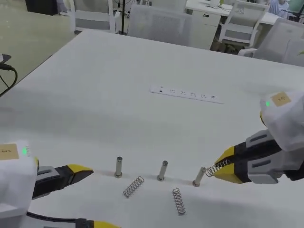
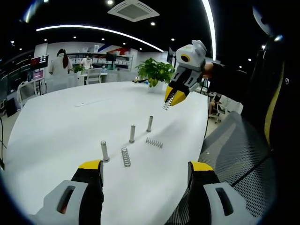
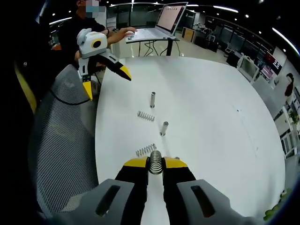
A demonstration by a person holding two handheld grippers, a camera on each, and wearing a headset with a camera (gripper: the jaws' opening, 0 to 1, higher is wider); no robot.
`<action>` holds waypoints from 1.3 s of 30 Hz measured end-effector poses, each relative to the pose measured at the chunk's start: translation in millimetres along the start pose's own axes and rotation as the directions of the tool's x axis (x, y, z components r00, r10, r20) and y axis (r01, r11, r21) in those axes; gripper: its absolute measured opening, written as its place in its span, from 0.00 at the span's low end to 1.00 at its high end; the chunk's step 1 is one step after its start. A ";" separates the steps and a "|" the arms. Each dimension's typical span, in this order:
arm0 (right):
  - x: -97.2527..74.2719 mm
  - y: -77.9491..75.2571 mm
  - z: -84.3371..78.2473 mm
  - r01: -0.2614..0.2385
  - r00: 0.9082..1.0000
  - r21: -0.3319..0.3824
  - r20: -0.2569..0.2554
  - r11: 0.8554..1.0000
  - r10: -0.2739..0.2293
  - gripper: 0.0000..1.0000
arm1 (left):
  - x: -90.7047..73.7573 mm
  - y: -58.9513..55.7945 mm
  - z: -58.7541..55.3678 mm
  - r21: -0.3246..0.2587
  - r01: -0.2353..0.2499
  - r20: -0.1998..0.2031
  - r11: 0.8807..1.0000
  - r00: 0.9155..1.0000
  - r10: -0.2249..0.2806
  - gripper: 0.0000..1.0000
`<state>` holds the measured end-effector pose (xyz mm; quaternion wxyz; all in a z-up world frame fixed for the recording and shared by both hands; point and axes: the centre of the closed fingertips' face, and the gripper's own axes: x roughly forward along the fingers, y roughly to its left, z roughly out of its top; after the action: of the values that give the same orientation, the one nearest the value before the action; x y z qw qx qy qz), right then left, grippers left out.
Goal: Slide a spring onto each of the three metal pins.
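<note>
— Where's the spring [image 1: 218, 167]?
— Pinched in the right gripper [image 3: 155, 164], its long axis slanting down toward the top of the rightmost pin [image 1: 199, 176] just beside it, near the tabletop's [image 1: 142, 71] front edge.
— The left gripper [image 2: 145, 167]?
— Jaws wide apart, empty, farther off.

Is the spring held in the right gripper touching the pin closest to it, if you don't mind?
Apart: the left gripper view shows a clear gap between the spring and the pin.
</note>
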<state>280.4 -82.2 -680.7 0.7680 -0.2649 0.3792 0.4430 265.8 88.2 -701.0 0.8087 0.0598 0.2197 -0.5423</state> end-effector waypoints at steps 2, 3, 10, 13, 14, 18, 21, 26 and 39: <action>0.8 -2.9 -1.4 -0.003 1.000 -0.001 -0.014 1.000 0.003 0.09 | 0.4 -0.4 -0.2 0.001 0.003 0.000 1.000 1.000 -0.003 0.70; 1.1 -4.0 -2.1 -0.003 1.000 -0.004 -0.022 1.000 0.003 0.09 | 0.6 -0.6 -0.2 0.000 0.004 0.001 1.000 1.000 -0.004 0.70; 4.4 -15.5 -3.4 -0.007 0.997 -0.027 -0.077 1.000 0.004 0.09 | 1.0 0.6 0.1 0.003 0.005 0.003 1.000 1.000 -0.005 0.70; 7.2 -21.8 -6.2 -0.006 0.994 -0.033 -0.109 0.999 0.002 0.09 | 1.4 0.2 0.0 0.005 0.008 0.003 1.000 1.000 -0.008 0.70; 8.3 -23.7 -7.1 -0.006 0.993 -0.040 -0.120 0.999 0.001 0.09 | 1.5 0.0 -0.2 0.006 0.009 0.002 1.000 1.000 -0.009 0.70; 10.9 -26.1 -8.4 -0.015 0.990 -0.044 -0.144 0.999 0.009 0.09 | 1.4 0.5 -0.6 0.007 0.008 0.001 1.000 1.000 -0.008 0.70; 13.4 -28.3 -10.2 -0.021 0.986 -0.050 -0.165 0.999 0.013 0.09 | 1.7 -0.1 -0.2 0.008 0.009 0.001 1.000 1.000 -0.009 0.70; 15.8 -33.0 -17.6 -0.030 0.976 -0.061 -0.216 0.998 0.016 0.09 | 2.6 -1.1 -1.8 0.014 0.011 -0.010 1.000 1.000 -0.011 0.70; 23.8 -37.7 -18.0 -0.061 0.968 -0.061 -0.249 0.996 0.044 0.09 | 2.9 1.7 -1.1 0.004 0.005 -0.007 1.000 1.000 -0.005 0.70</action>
<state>315.0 -101.8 -707.7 0.6933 -0.3339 0.4634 0.4394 267.9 86.8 -703.4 0.8065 0.0626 0.2217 -0.5445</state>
